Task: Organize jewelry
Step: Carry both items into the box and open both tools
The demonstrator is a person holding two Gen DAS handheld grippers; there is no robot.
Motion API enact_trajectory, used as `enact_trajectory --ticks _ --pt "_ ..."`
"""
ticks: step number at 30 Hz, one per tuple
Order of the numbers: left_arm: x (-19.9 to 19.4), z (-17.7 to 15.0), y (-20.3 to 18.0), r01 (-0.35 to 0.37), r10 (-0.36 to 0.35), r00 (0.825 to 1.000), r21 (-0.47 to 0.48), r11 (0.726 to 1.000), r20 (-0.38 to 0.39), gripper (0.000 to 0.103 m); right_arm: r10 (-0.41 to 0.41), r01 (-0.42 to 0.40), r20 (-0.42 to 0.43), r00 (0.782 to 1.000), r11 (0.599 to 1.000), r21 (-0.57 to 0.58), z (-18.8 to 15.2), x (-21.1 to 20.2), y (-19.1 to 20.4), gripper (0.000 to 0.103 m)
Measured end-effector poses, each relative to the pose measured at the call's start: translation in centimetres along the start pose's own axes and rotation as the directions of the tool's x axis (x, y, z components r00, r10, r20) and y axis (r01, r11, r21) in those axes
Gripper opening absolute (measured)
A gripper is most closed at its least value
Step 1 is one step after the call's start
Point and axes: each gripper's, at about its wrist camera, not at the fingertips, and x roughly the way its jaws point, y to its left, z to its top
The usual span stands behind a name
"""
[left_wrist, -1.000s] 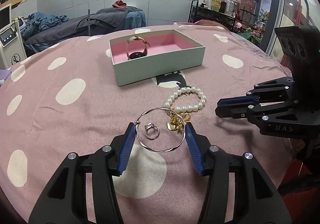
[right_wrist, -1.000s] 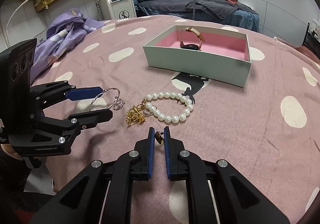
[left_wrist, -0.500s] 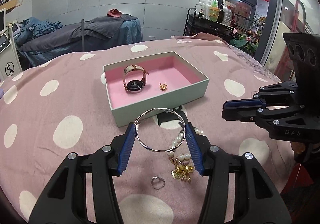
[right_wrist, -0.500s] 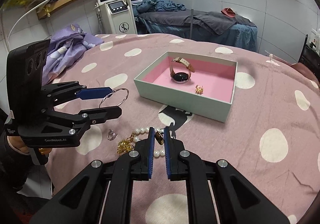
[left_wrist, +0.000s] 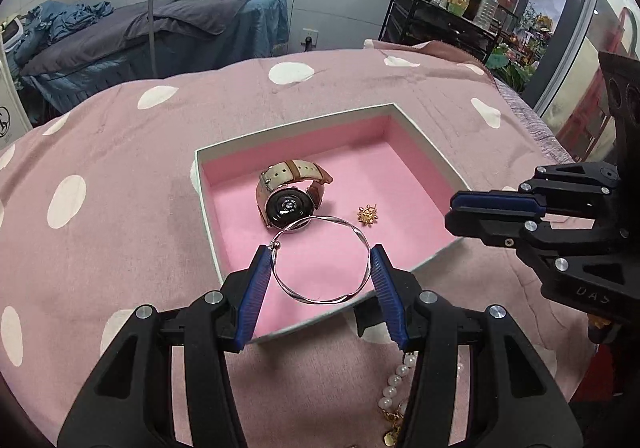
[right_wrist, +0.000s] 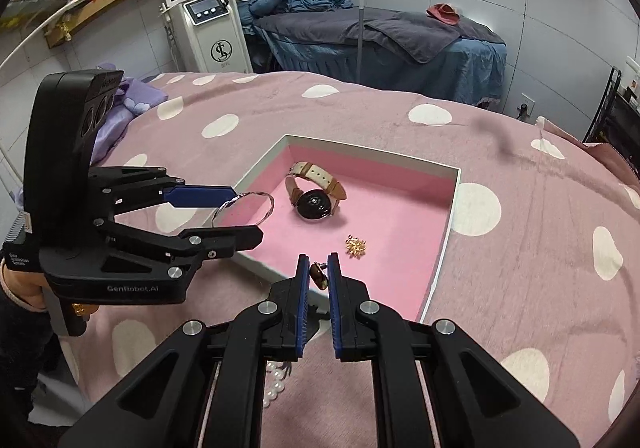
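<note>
Left wrist view, thin twisted silver bangle in ribbed blue jaws, pink-lined box

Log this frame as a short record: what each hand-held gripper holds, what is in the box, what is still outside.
left hand-held gripper: shut on silver bangle, over the box's near edge
right hand-held gripper: shut on small dark earring, over the near edge
box: open, pink lining
in box: watch, gold charm
outside box: pearl bracelet on the cloth
</note>
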Motion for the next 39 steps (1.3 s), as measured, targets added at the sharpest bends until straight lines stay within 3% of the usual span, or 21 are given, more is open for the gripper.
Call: enact_trajectory --ticks 13,23,31,36,39 --pt "4.6 1.4 -0.5 -0.042 0.049 0.990 0.057 0.998 -0.132 0.051 -0.055 0.064 -0.147 0.988 0.996 0.055 2.4 6.5 -1.8 0.009" --pt "5.4 1.7 -0.9 -0.053 0.062 0.988 0.068 0.996 -0.139 0.051 -0.134 0.137 -0.183 0.974 0.991 0.001 2.4 8.2 -1.7 0.009" --pt "5.1 1.7 -1.3 -0.080 0.093 0.987 0.097 0.992 -0.128 0.054 -0.148 0.148 -0.184 0.972 0.989 -0.012 2.6 8.8 -1.6 0.011" --pt "3.5 1.9 -1.3 -0.101 0.108 0.992 0.091 0.991 -0.070 0.073 -0.168 0.169 -0.116 0.979 0.986 -0.002 3.2 7.0 -1.6 0.037" --pt "1.5 1.7 -1.7 -0.121 0.122 0.993 0.104 0.987 -0.006 0.082 -0.160 0.162 -0.059 0.985 0.986 0.047 3.3 5.0 -2.4 0.047"
